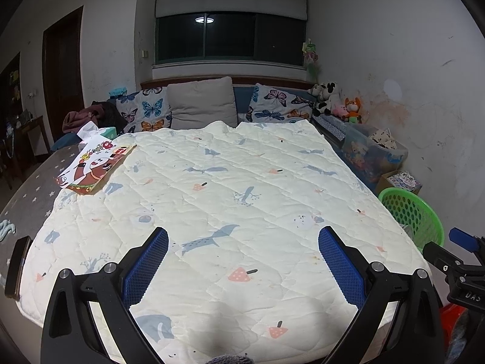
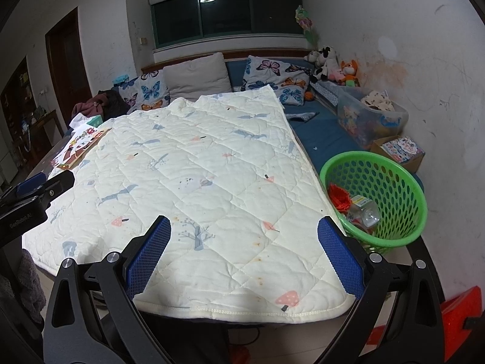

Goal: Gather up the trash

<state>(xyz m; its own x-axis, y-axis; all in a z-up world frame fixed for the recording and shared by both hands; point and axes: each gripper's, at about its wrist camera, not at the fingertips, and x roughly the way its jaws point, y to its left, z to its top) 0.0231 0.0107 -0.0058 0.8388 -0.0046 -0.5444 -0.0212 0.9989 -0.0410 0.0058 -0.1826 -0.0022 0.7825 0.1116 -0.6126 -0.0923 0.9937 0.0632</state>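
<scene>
Blue mesh-faced fingertips on black arms fill the bottom of both views, the left gripper (image 1: 243, 244) and the right gripper (image 2: 244, 233) each with jaws spread wide and holding nothing, hovering over the near edge of the cream quilted blanket printed with grey foxes and pink mushrooms (image 1: 230, 188). Looks close to done: green perforated plastic basket (image 2: 391, 188) at the right of the right view, just beside the blanket's right edge, already holding a red crumpled wrapper (image 2: 341, 197) and a clear plastic bottle (image 2: 365, 210). Only loose candidate left seems the flat cartoon-printed paper packet (image 1: 94, 166) at the upper left of the left view, lying across the blanket's far left edge, with a white crumpled tissue (image 1: 88, 129) and a teal tissue box (image 1: 109, 133) just behind; whether the tissue counts as trash cannot be told. Best taken with the left gripper, nearer that side: reach to the upper left, come in low and level, slide one finger under the packet's overhanging corner, close on the edge only, avoid pinching the quilt beneath. Then carry across the frame to the basket at right, release above the rim, not against it. Worth keeping clear of the black phone-like slab (image 1: 17, 265) at the lower left.
</scene>
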